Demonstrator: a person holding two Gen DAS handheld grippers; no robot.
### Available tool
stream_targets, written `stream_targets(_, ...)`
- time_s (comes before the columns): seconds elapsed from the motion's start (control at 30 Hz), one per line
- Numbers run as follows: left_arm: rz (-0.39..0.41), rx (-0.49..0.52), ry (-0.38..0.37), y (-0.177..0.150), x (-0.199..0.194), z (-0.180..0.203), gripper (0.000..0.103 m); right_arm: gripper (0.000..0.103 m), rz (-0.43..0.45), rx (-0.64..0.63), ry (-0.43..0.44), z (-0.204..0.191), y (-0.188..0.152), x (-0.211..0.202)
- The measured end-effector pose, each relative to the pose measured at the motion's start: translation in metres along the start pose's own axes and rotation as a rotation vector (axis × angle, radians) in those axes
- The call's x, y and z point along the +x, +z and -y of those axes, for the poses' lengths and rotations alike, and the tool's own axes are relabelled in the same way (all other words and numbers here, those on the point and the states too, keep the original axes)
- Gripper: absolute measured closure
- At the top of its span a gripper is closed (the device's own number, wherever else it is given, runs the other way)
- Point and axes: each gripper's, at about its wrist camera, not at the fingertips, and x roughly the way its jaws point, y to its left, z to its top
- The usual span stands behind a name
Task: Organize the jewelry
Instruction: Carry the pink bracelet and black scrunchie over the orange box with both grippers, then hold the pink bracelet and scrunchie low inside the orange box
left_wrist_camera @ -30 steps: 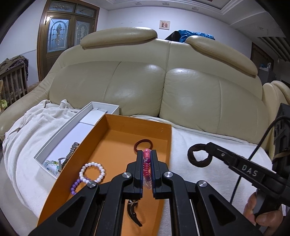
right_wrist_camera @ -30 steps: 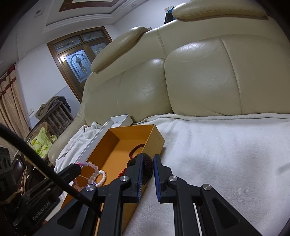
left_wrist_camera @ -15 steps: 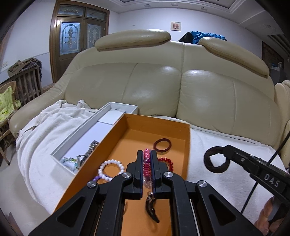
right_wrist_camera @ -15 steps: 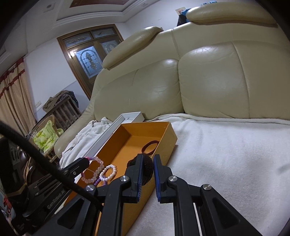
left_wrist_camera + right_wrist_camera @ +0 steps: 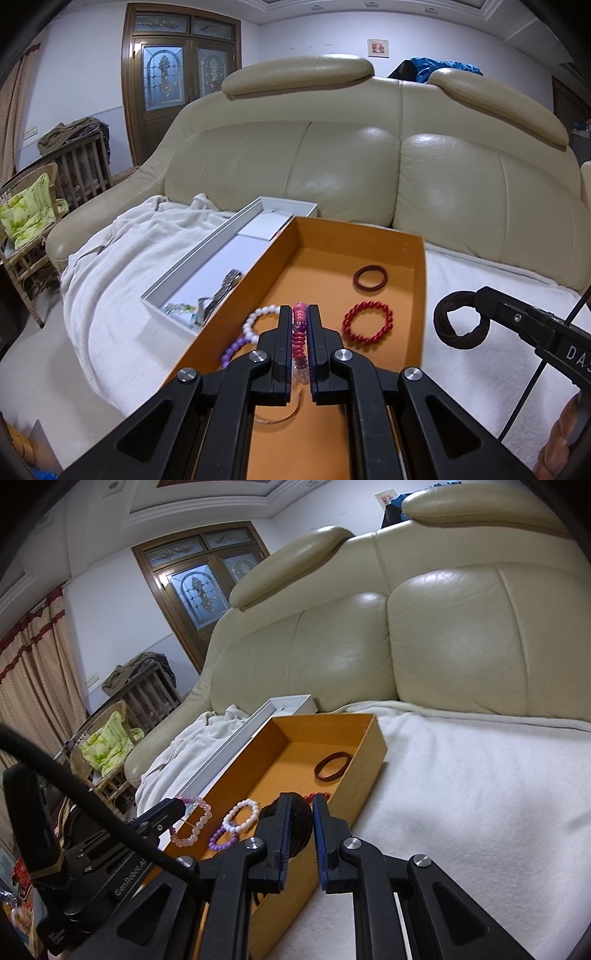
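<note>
Left gripper (image 5: 298,334): clamped on my pink bracelet (image 5: 300,336), which hangs edge-on over the near half of the orange box (image 5: 417,295).
Right gripper (image 5: 300,827): clamped on a dark braided ring (image 5: 461,319), just outside the box's right wall, level with the red beads (image 5: 367,324).
Nearer hand: my left, already above the box floor.
Key relation: bare floor lies straight below and ahead of the pink bracelet.
Farther: maroon band (image 5: 370,278) near the back wall; white tray (image 5: 207,267) alongside on the sofa.
</note>
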Motion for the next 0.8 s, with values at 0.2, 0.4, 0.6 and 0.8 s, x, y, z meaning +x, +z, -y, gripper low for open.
stream_targets(0.2,-0.024,-0.012,0.046,-0.014,-0.003,-0.015,0.096,0.090,-0.043,-0.040,0.048,-0.020,-0.014,0.003)
stream_targets(0.4,-0.047,-0.035,0.081,-0.027,-0.006,-0.031,0.096,0.090,-0.069,-0.059,0.095,-0.035,-0.028,-0.004)
stream_targets(0.6,-0.066,-0.070,0.104,-0.035,-0.008,-0.046,0.096,0.090,-0.080,-0.057,0.121,-0.039,-0.034,-0.011)
stream_targets(0.8,-0.071,-0.102,0.099,-0.038,-0.009,-0.056,0.096,0.090,-0.074,-0.030,0.125,-0.041,-0.036,-0.016)
